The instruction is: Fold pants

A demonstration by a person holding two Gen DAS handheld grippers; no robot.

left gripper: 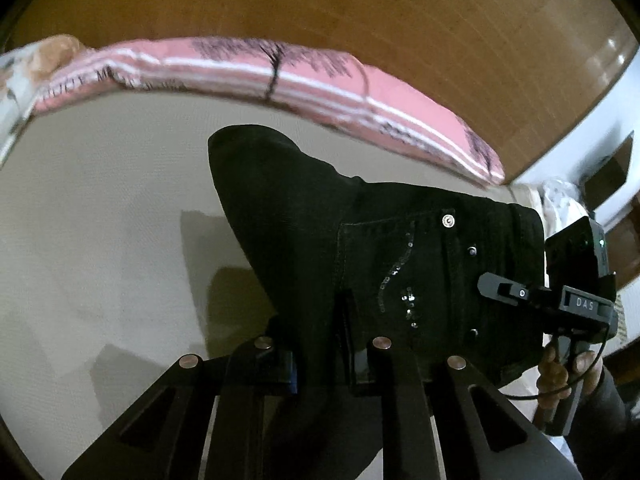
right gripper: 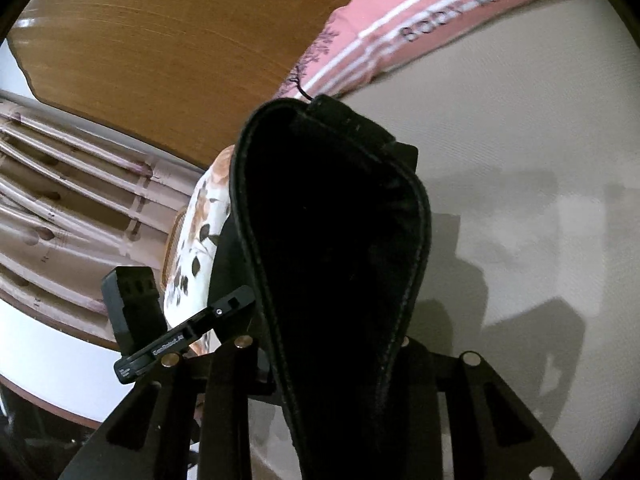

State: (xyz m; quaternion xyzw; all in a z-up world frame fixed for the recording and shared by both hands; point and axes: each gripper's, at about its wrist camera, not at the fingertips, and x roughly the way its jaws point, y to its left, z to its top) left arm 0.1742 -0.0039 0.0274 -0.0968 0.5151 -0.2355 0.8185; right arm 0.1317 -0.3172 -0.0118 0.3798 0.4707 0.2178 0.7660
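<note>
The black pants hang lifted above a cream bed sheet. In the left wrist view I see the waist part with a silver button and sequins. My left gripper is shut on the pants' edge. My right gripper shows in that view at the waistband end. In the right wrist view the black pants drape over my right gripper, which is shut on them; a stitched hem edge faces the camera. The left gripper's body shows at the left.
A pink striped pillow lies along the head of the bed against a wooden headboard. A floral pillow sits at the bed's side. Curtains hang beyond it. The cream sheet spreads below.
</note>
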